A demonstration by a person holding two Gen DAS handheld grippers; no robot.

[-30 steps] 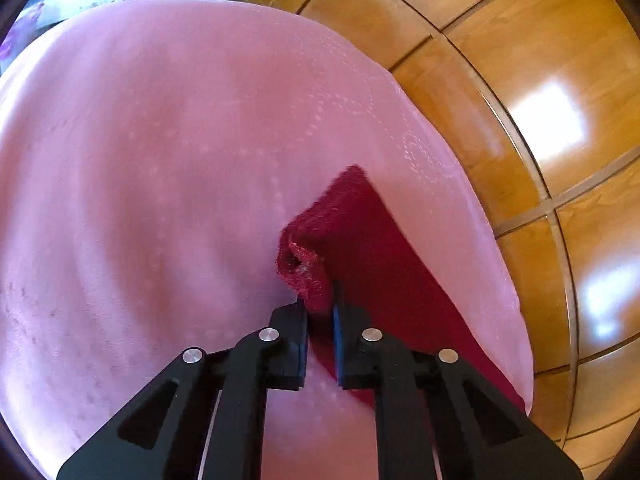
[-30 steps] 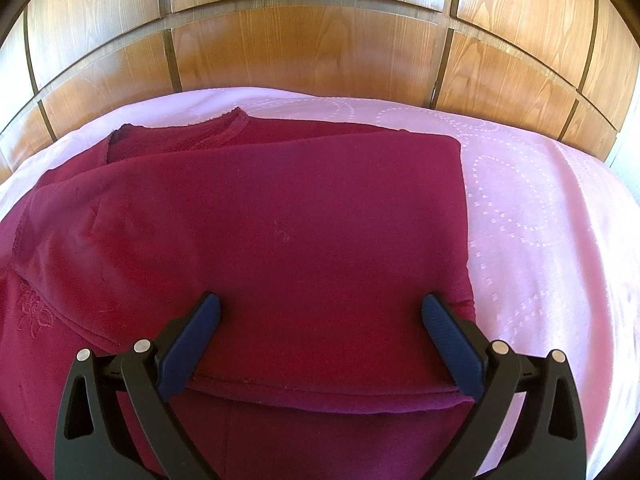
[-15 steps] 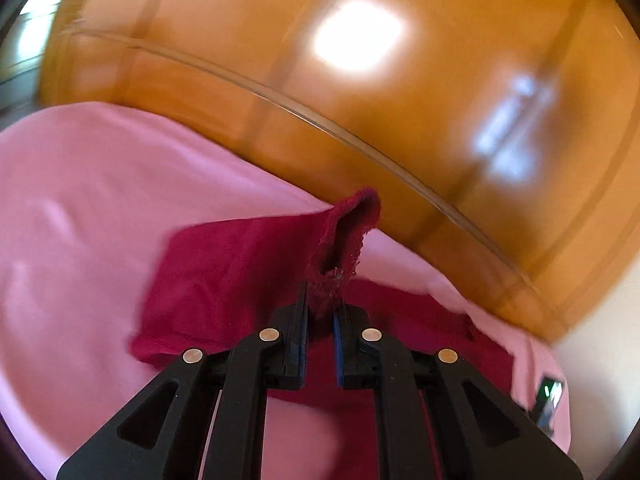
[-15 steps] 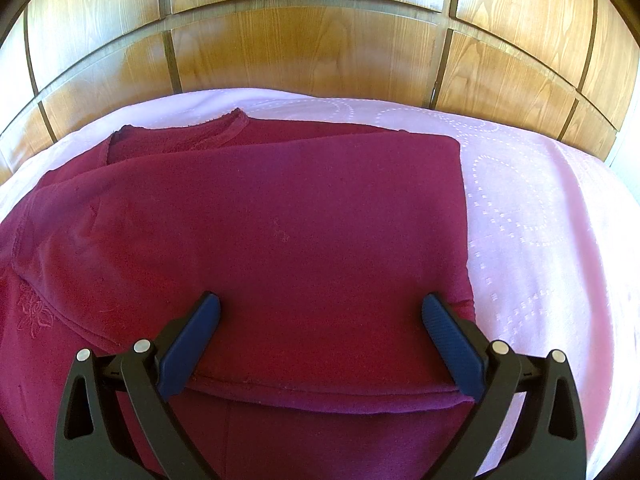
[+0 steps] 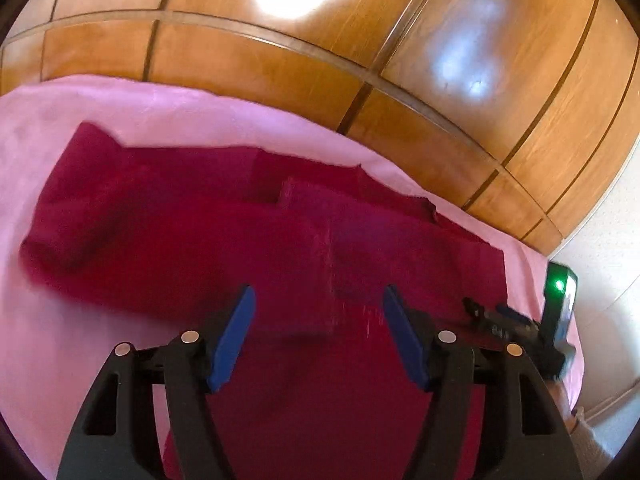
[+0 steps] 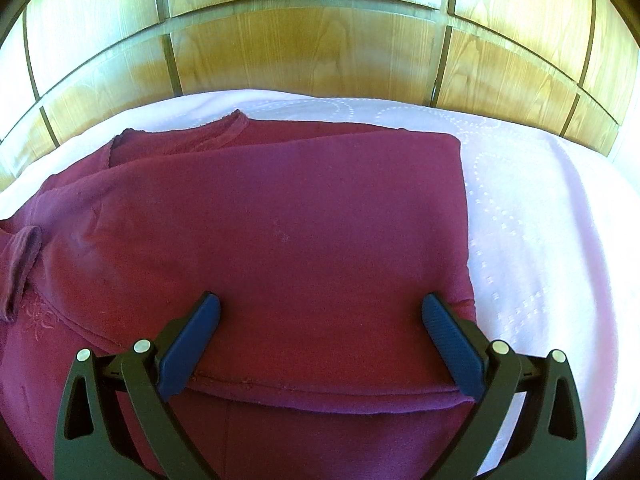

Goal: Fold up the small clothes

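A dark red garment (image 5: pixel 192 236) (image 6: pixel 304 220) lies spread on a pink bedsheet (image 5: pixel 44 120) (image 6: pixel 540 216), its right side folded over the body. The sleeve end (image 6: pixel 20 256) lies flopped over at the garment's left. My left gripper (image 5: pixel 318 312) hovers above the garment with its jaws opening and nothing between the blue pads. My right gripper (image 6: pixel 320 320) stands open over the folded part's near hem, holding nothing. That right gripper (image 5: pixel 516 324) also appears at the right edge of the left wrist view.
A wooden panelled headboard (image 5: pixel 360 60) (image 6: pixel 304 48) runs along the far side of the bed. A white wall (image 5: pixel 608 248) stands at the right. The sheet lies bare to the right of the garment in the right wrist view.
My left gripper swung across with the sleeve end pinched, then let it go and opened. The sleeve end now lies on the garment's left side. The right gripper stayed still.
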